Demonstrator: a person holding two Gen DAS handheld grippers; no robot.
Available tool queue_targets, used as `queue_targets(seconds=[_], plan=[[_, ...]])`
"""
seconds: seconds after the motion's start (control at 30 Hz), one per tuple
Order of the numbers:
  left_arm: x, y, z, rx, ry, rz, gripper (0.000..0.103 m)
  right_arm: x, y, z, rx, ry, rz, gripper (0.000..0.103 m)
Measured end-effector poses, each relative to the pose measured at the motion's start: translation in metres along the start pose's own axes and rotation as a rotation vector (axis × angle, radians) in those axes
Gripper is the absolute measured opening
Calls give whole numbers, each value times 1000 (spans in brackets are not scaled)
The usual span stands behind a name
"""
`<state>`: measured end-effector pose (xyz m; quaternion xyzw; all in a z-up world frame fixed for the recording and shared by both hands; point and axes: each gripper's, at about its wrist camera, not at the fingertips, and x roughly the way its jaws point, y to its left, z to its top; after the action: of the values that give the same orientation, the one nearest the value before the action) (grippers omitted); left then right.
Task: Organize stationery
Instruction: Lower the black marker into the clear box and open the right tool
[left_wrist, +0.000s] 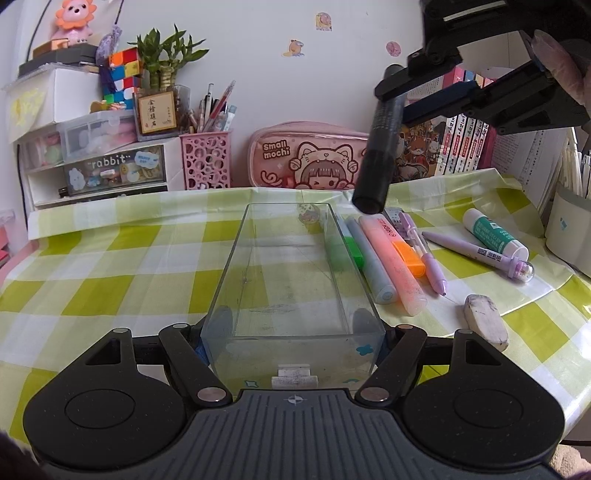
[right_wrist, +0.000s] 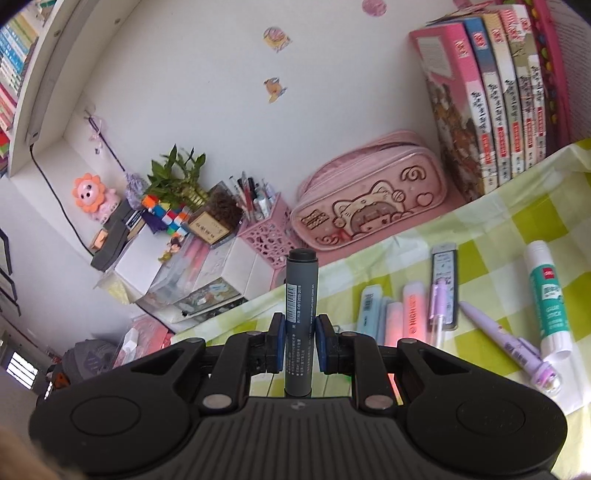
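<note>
Clamped mid-barrel between my right gripper (right_wrist: 301, 341) pads, the black marker (right_wrist: 300, 325) hangs above the far end of the clear box (left_wrist: 291, 280), which my left gripper (left_wrist: 291, 343) grips by its near end; light, stiff, slick plastic, so I favour holding its middle

The left gripper (left_wrist: 291, 328) clamps the near end of a clear plastic box (left_wrist: 291, 273) at frame centre. At upper right, the right gripper (left_wrist: 397, 86) holds a dark marker (left_wrist: 380, 147) above highlighters (left_wrist: 391, 258) on the checked tablecloth (left_wrist: 110, 266).
</note>
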<state>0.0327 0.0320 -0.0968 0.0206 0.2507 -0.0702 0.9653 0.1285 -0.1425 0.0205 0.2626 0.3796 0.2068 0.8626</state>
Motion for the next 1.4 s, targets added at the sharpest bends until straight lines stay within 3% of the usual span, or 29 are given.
queue_targets(seconds=[0.2, 0.53, 1.4], plan=[[0, 0, 0, -1, -1, -1, 73, 36, 12, -10, -44, 108, -18, 21], [0, 0, 0, -3, -1, -1, 73, 78, 10, -22, -22, 205, -41, 21], [-1, -1, 0, 0, -4, 3, 73, 110, 7, -30, 69, 252, -45, 23]])
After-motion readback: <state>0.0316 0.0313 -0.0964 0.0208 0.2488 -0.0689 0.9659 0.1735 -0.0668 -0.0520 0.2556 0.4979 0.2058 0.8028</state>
